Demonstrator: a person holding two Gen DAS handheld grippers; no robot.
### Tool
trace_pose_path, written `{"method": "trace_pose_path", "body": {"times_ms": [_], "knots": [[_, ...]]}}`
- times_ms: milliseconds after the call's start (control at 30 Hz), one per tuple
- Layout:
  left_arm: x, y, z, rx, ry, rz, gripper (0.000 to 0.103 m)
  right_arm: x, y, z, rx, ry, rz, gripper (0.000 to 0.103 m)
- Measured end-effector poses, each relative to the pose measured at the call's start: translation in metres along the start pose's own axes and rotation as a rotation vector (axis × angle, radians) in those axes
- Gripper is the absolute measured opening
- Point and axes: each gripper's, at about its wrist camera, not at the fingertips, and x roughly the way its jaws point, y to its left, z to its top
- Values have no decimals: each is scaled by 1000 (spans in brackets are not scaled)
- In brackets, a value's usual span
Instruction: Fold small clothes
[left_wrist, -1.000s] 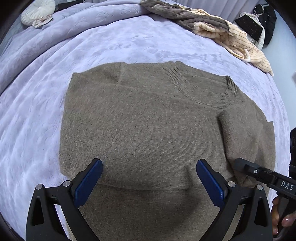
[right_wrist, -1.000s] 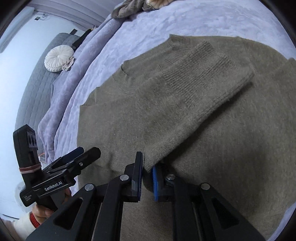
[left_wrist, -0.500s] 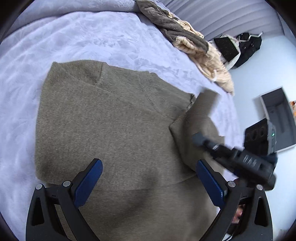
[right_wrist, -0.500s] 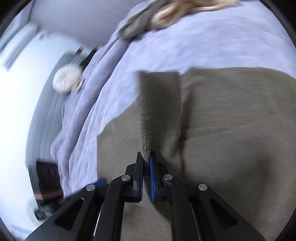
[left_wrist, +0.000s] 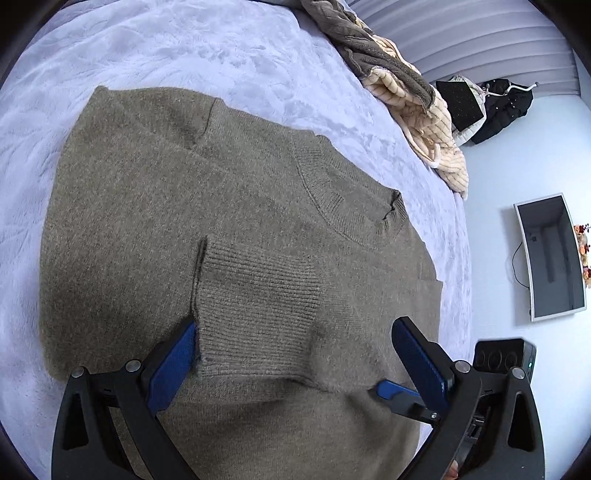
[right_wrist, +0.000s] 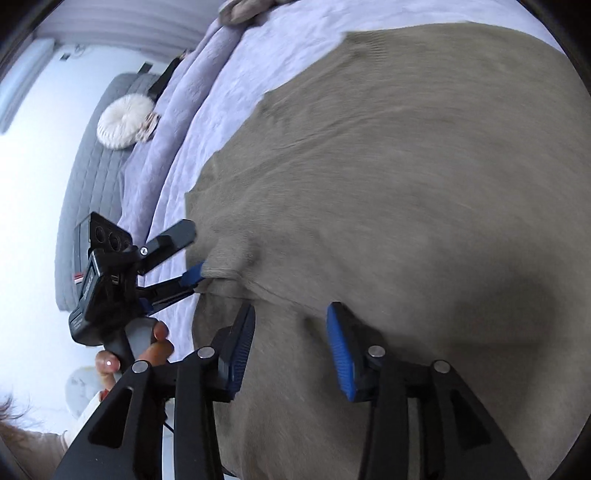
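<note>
An olive-brown knit sweater lies flat on the lilac bedspread, neck toward the far right. Its right sleeve is folded across the chest, ribbed cuff lying between my left fingers. My left gripper is open just above the cuff, holding nothing. My right gripper is open over the sweater and empty; it also shows in the left wrist view at lower right. The left gripper shows in the right wrist view at the sweater's edge.
A heap of grey and cream clothes lies at the far side of the bed. A black garment and a grey box are on the floor beyond. A round white cushion sits on a grey sofa.
The right gripper carried the sleeve across the chest, laid it down and opened. The left gripper stayed open and now hovers over the cuff.
</note>
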Motion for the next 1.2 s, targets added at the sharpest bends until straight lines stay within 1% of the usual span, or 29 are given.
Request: {"method": "trace_pose_path", "body": {"times_ms": [100,133,167,200,233,267,300,333,400,433,467,500,567,600,633,667,733,800,833,867,900,967,1000,1067,1100,1133,1167,1200], "knots": [[2,0,1,5,8,23,101,-34,-31,-13,112,-82,-11,44],[3,1,1,6,12,32,93,-47,-45,-18,163,-120,-17,44],[3,1,1,9,16,48,89,-59,-59,-23,220,-163,-22,44],[4,1,1,15,22,66,79,-69,-70,-27,271,-201,-24,44],[5,2,1,20,27,81,60,-80,-85,-32,337,-250,-17,44],[7,2,2,24,40,91,49,-88,-96,-34,392,-289,-4,44],[9,4,2,23,51,95,26,-95,-111,-38,458,-330,20,44],[11,6,3,20,61,89,8,-100,-121,-40,504,-355,41,44],[10,6,4,16,59,79,8,-104,-141,-41,589,-402,96,44],[7,3,5,27,47,82,8,-104,-148,-39,622,-420,128,41],[3,-1,5,39,31,81,8,-105,-153,-37,642,-431,145,16],[-3,-5,7,49,13,73,8,-106,-154,-33,643,-437,154,7],[-15,-13,9,69,-25,53,8,-114,-143,-22,565,-447,153,7],[-20,-16,10,80,-37,54,8,-121,-132,-17,497,-448,139,7],[-23,-17,11,89,-44,58,8,-122,-122,-13,462,-443,125,7],[-24,-14,10,88,-42,66,8,-127,-124,-12,441,-428,115,7],[-19,-4,9,64,-19,90,8,-122,-125,-12,423,-356,81,11],[-12,7,6,40,14,111,8,-117,-126,-18,407,-283,-11,12],[-10,9,4,42,19,115,8,-122,-130,-26,389,-278,-29,12],[-9,8,2,49,18,117,8,-126,-130,-28,371,-290,-31,15],[-10,7,2,57,16,117,8,-132,-133,-32,363,-312,-17,33],[-11,4,4,69,11,122,8,-141,-145,-37,390,-348,13,59],[-12,1,5,74,9,123,8,-143,-152,-36,408,-365,37,59],[-14,-4,8,83,4,125,8,-136,-168,-30,452,-358,112,59],[-16,-8,9,91,2,125,8,-128,-176,-25,478,-343,176,57],[-17,-11,11,101,-2,129,8,-123,-181,-25,495,-321,220,54],[-19,-15,11,111,-4,132,8,-116,-184,-22,513,-294,226,36],[-21,-18,12,120,-9,134,8,-109,-185,-19,518,-270,196,16]]}}
